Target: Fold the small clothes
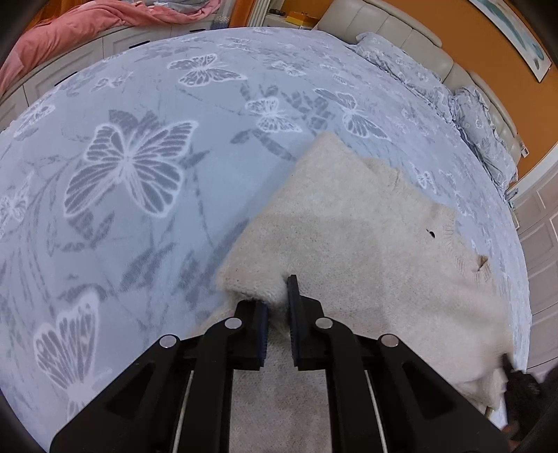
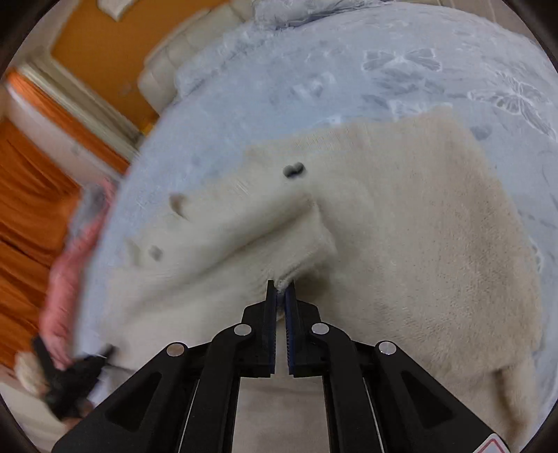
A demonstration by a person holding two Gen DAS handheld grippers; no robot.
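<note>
A cream fluffy sweater [image 1: 366,223] is spread on the bed [image 1: 139,104], over a grey-blue butterfly blanket. Dark buttons are seen along its ribbed edge. A thick folded corner is gripped by the left tool [image 1: 277,299], nearly closed. A small pinch of fabric is clamped by the right tool [image 2: 280,291].

A cream, fuzzy knit sweater [image 1: 352,223] is seen, with dark buttons [image 2: 294,169] on its front. It is laid on a pale blue-grey bedspread [image 1: 146,195] patterned with white-outlined butterflies and grey leaf sprays. The same print is carried by the pillows [image 1: 484,139] at the far right. A salmon-pink quilt [image 1: 80,28] is shown at the far left. The wall [image 1: 481,38] is painted orange. Both grippers [image 1: 277,296] [image 2: 280,292] are black.
</note>
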